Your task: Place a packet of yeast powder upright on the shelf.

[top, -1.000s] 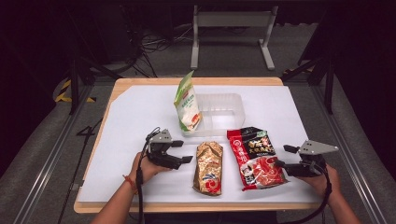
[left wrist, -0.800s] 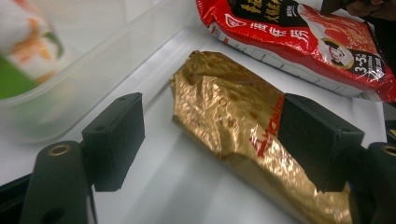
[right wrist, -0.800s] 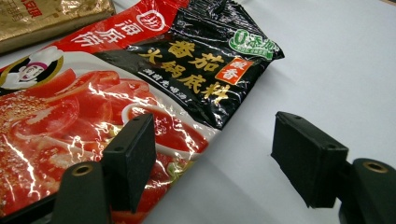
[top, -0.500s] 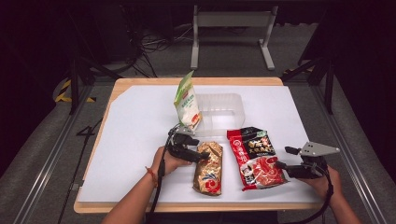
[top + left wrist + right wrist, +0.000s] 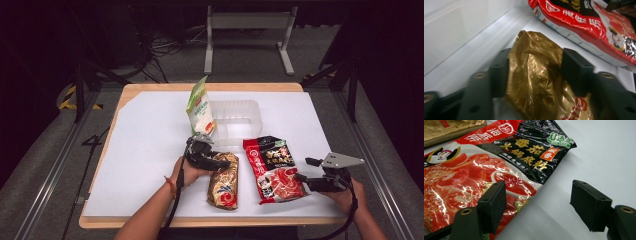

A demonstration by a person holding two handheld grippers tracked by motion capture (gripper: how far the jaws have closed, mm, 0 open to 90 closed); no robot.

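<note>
Left gripper view: our left tongs [image 5: 534, 72], jaws just closing, pinch the gold pouch [image 5: 536, 82] by its crinkled top on the table [image 5: 150, 150]; soft, slippery foil, probably light. Right tongs [image 5: 541, 205] gape beside the red packet [image 5: 474, 170].

Parts hidden or cropped around the two snack packets

In the left gripper view the crinkled gold foil packet [image 5: 536, 82] runs off the bottom edge, and the black jaws cover its two side edges where they press in, having just closed on it; the red and black glossy sauce packet [image 5: 584, 22] is cut by the top and right edges. In the right gripper view that packet [image 5: 474, 170] leaves the left edge, one jaw hiding part of it. The white pouch's [image 5: 200, 107] print is too small to read.
</note>
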